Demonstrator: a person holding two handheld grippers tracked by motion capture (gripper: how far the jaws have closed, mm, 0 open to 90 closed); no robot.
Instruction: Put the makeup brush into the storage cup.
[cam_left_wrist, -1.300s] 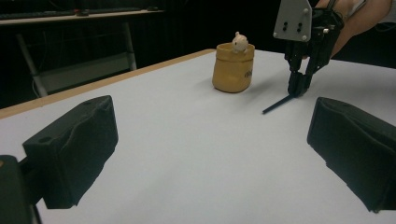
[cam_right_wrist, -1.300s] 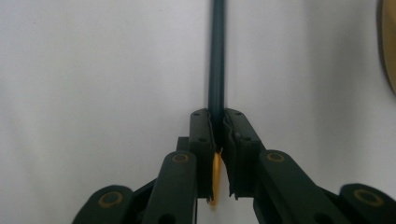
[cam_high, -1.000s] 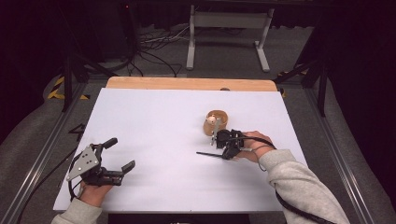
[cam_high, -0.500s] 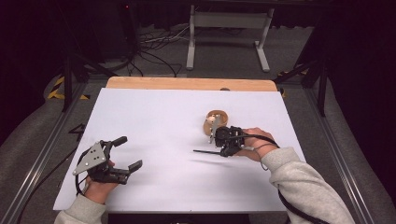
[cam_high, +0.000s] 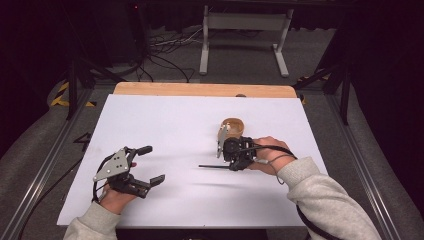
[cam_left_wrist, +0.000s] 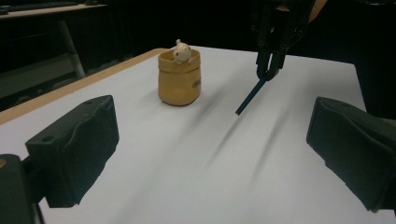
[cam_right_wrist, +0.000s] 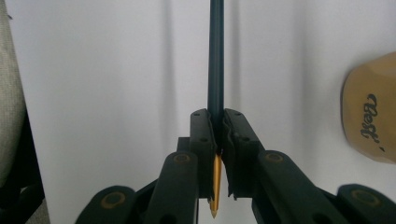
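Observation:
My right gripper (cam_high: 231, 165) is shut on a dark teal pencil (cam_high: 212, 166), held level above the white table (cam_high: 150, 115), with its shadow lying below it. In the right gripper view the pencil (cam_right_wrist: 215, 56) runs straight out between the closed jaws, and its yellow sharpened tip points back toward the camera. A tan cup (cam_high: 233, 126) with a small bear figure on its rim stands just behind that hand. At the front left my left gripper (cam_high: 154, 164) stands open with nothing in it. It faces the cup (cam_left_wrist: 180, 79), the pencil (cam_left_wrist: 250, 98) and the right gripper (cam_left_wrist: 267, 72).
The white sheet covers a wooden tabletop (cam_high: 200, 90) whose far edge shows bare. Beyond it stand a grey metal frame (cam_high: 242, 30) and floor cables (cam_high: 165, 42). Dark rails run along both sides of the table.
The right gripper has risen with the pencil, whose shadow now lies farther below it. The left gripper has shifted right, toward the middle of the table.

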